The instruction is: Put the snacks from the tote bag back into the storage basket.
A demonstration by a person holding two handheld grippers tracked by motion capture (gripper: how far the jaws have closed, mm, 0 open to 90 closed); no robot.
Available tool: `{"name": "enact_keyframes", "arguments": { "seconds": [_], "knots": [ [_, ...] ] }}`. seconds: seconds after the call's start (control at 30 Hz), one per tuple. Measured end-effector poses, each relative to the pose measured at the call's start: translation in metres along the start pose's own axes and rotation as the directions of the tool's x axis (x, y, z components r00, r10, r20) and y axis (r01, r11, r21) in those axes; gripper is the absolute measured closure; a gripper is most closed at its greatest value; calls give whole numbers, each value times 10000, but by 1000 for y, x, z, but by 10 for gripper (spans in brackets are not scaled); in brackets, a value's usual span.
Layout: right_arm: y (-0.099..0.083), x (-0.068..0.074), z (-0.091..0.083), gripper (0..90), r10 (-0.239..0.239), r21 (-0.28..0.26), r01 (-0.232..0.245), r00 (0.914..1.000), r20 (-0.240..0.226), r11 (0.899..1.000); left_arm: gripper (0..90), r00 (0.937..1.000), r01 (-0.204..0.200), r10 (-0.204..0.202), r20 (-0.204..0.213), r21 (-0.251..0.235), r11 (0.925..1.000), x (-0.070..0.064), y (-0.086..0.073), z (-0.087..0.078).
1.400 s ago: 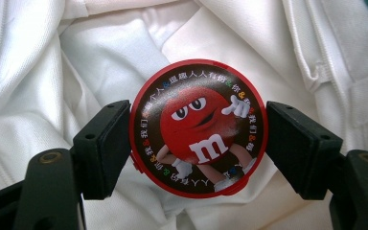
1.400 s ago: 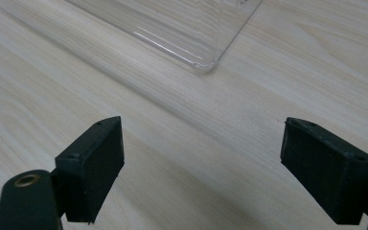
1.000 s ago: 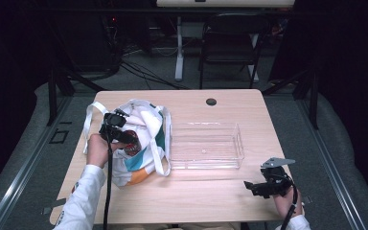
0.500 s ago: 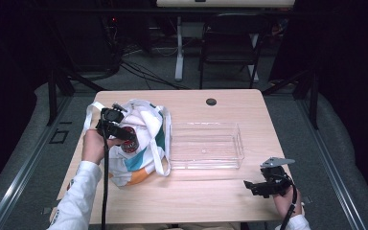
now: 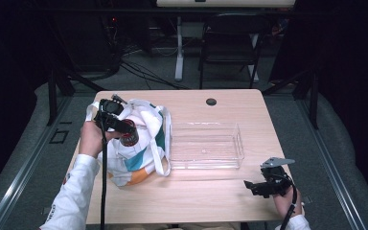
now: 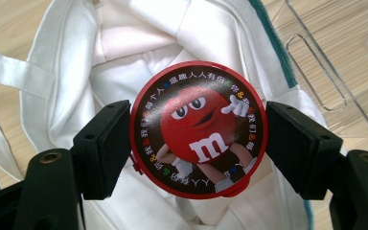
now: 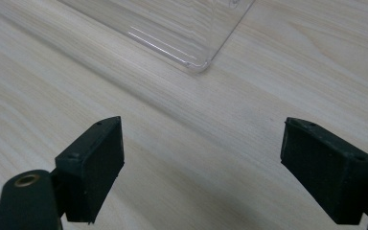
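Jaws of the left gripper (image 6: 199, 143) are clamped on the round sides of a tin (image 6: 199, 129), one pad on each side of its red printed lid. The tin is held above the open bag (image 6: 139, 52), near the surface's left edge. Judged rigid and light; the smooth curved wall is likely slippery, so grip across the full diameter, below the lid rim, not on the lid alone. The bag is soft cloth and gives no support. A clear tray (image 5: 206, 146) sits mid-surface just beside the bag. Jaws of the right gripper (image 7: 203, 167) stand apart, empty, over the near right corner.
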State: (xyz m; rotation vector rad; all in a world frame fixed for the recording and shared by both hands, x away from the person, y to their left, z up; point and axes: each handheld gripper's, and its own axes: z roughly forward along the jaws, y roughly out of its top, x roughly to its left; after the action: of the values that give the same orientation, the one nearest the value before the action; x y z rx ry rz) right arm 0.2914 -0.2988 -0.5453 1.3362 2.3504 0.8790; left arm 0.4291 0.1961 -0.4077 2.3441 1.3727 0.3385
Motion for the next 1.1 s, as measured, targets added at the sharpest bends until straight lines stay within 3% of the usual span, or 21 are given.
{"name": "enact_keyframes", "arguments": {
  "seconds": [0.23, 0.6, 1.1],
  "knots": [
    [0, 0, 0, 147, -29, 19, 29, 10000, -50, 10000, 272, 9999, -113, 113, -8, -201, 9997, -3, 7, -14],
    [0, 0, 0, 147, 6, 22, -6, 10000, -7, 10000, 272, 9995, -321, 322, 24, -236, 9992, -11, 15, -23],
    [0, 0, 0, 147, 14, 23, -14, 10000, -2, 10000, 272, 9952, -978, 979, 1, -308, 9947, -39, 36, -37]
  ]
}}
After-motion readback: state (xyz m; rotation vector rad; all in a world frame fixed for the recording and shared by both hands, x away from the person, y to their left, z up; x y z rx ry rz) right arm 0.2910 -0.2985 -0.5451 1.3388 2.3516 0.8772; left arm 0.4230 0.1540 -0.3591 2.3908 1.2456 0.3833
